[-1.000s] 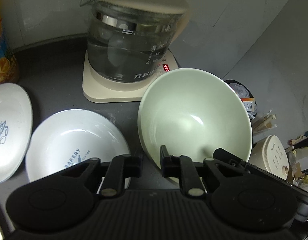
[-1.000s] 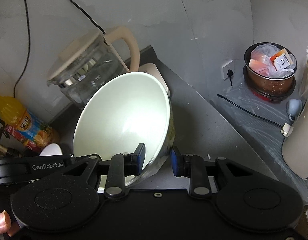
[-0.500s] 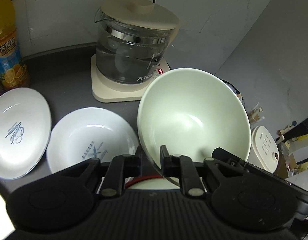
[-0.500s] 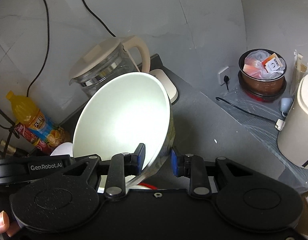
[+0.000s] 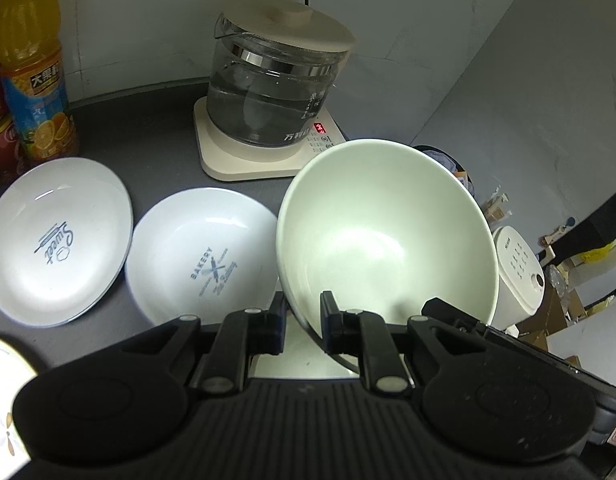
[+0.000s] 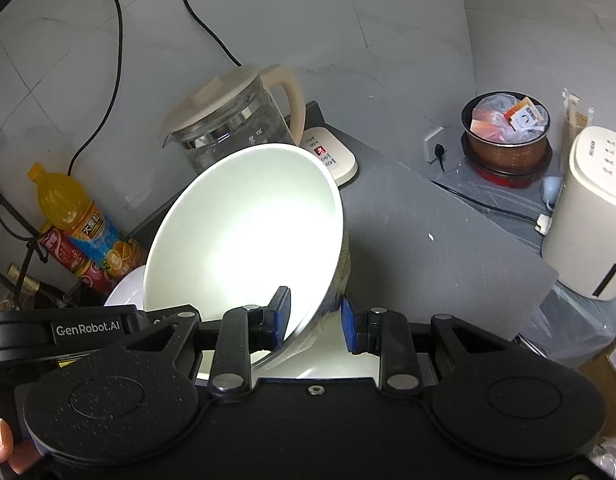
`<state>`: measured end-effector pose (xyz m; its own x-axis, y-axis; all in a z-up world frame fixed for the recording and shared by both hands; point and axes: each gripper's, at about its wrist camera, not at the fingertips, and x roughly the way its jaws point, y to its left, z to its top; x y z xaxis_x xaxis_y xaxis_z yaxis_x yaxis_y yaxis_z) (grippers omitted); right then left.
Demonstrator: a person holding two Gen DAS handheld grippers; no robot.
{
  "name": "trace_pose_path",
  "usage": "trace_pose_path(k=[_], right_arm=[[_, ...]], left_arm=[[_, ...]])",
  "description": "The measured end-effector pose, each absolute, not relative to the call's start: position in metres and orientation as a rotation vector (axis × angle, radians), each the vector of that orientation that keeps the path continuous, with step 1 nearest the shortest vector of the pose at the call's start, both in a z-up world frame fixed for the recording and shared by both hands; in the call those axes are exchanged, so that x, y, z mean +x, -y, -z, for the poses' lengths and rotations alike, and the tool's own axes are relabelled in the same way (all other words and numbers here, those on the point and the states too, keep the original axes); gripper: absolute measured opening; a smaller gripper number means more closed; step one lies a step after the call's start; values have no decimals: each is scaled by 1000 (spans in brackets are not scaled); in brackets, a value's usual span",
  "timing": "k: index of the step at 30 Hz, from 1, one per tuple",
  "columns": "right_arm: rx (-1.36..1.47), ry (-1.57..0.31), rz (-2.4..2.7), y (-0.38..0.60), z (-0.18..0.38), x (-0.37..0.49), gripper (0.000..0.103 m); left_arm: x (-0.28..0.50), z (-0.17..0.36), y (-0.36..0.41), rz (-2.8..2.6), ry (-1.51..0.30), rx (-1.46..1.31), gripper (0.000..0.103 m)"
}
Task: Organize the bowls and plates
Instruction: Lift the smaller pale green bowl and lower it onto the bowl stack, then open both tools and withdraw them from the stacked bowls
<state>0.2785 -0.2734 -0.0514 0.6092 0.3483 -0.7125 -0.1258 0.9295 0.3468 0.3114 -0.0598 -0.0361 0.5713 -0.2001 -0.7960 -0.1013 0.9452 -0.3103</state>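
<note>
A large pale green bowl (image 5: 388,236) is held tilted above the dark counter by both grippers. My left gripper (image 5: 303,316) is shut on its near rim. My right gripper (image 6: 315,320) straddles the opposite rim of the same bowl (image 6: 243,236), shut on it. Two white plates lie on the counter to the left: one printed "BAKERY" (image 5: 199,256) and one printed "Sweet" (image 5: 55,240). Another white dish (image 5: 3,400) shows at the lower left edge.
A glass kettle (image 5: 275,92) on its cream base stands at the back against the wall. An orange juice bottle (image 5: 31,64) and red cans stand at the back left. A cream appliance (image 6: 588,216) and a pot of packets (image 6: 508,136) sit to the right, past the counter edge.
Both grippers have risen with the green bowl and drawn back from the kettle. More of the counter, both plates and the juice bottle have come into view.
</note>
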Motion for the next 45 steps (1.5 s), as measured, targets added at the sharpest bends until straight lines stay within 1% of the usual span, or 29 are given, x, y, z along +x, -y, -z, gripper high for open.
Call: trace_pose_path(k=[8, 17, 30, 35, 38, 45], right_arm=[[283, -887, -241, 271, 55, 249, 27], [289, -912, -192, 272, 69, 220, 27], [292, -982, -149, 271, 83, 211, 28], [306, -997, -139, 273, 85, 216, 28], [277, -996, -133, 270, 84, 219, 31], [251, -999, -137, 272, 82, 223, 32]], left_arm=[[286, 43, 54, 92, -982, -343, 16], [264, 61, 52, 130, -1014, -357, 16], [259, 76, 53, 150, -1084, -356, 16], [259, 75, 53, 155, -1088, -357, 18], [258, 72, 52, 150, -1076, -362, 19], [252, 60, 42, 150, -1043, -388, 19]])
